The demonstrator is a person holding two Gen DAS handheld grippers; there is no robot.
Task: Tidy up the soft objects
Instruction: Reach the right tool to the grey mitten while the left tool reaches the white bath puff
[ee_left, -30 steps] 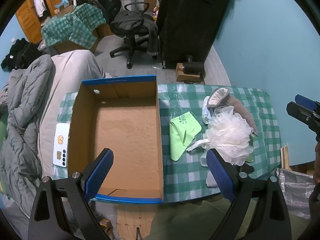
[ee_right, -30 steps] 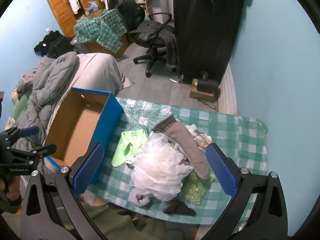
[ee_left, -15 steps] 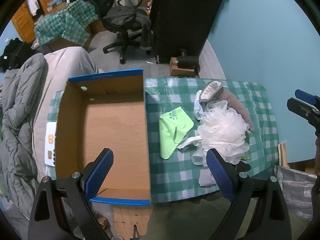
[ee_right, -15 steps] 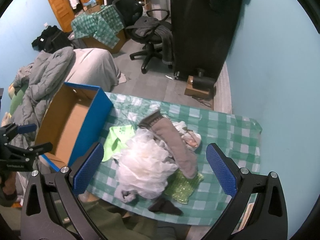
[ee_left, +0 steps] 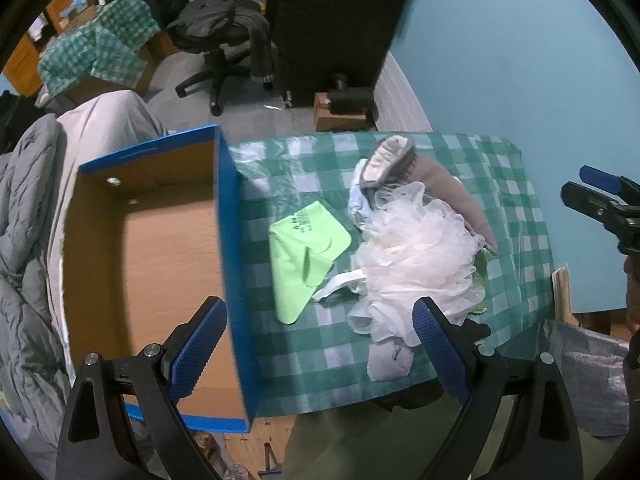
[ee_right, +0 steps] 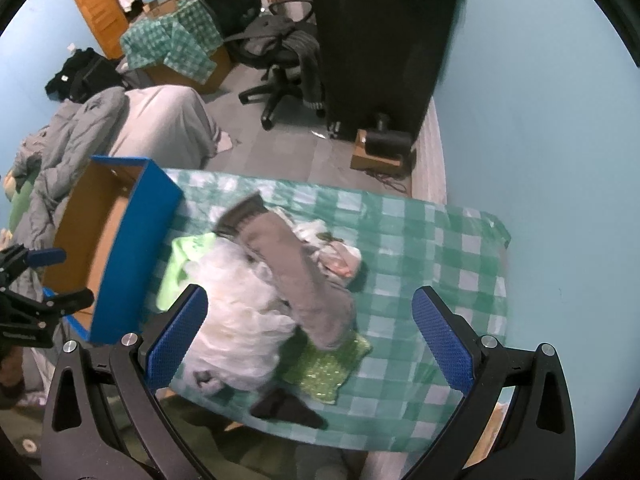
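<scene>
The room had pale blue walls, a grey floor, one black office chair [ee_right: 280, 60] draped with clothes, and a tall black cabinet [ee_right: 380, 40] against the wall. In front of me stood a table under a green-and-white checked cloth [ee_right: 420, 240]. On its left end sat one open cardboard box [ee_left: 160, 248] with blue outer walls; as far as I could see into it, its brown floor was bare, with nothing inside.

The soft things lay heaped together on the cloth to the right of the box, none of them in it. I counted one white mesh bath pouf [ee_left: 420, 256] in the middle of the heap, one lime-green cloth [ee_left: 304, 256] lying flat between the pouf and the box wall, one long grey-brown sock [ee_right: 304, 276] draped over the pouf, one sparkly green pad [ee_right: 328, 364] partly under the sock's end, one small pinkish-white bundle [ee_right: 340, 260] just beside the sock, one pale grey sock [ee_left: 390, 358] at the near table edge, and one dark piece [ee_right: 286, 404] hanging at that same edge. The right wrist view was smeared with blur, so finer detail escaped me.

My left gripper [ee_left: 320, 352] hung above the near edge with its blue pads wide apart, one over the box wall, holding nothing. My right gripper [ee_right: 310, 344] hovered over the heap, likewise spread wide and empty.
</scene>
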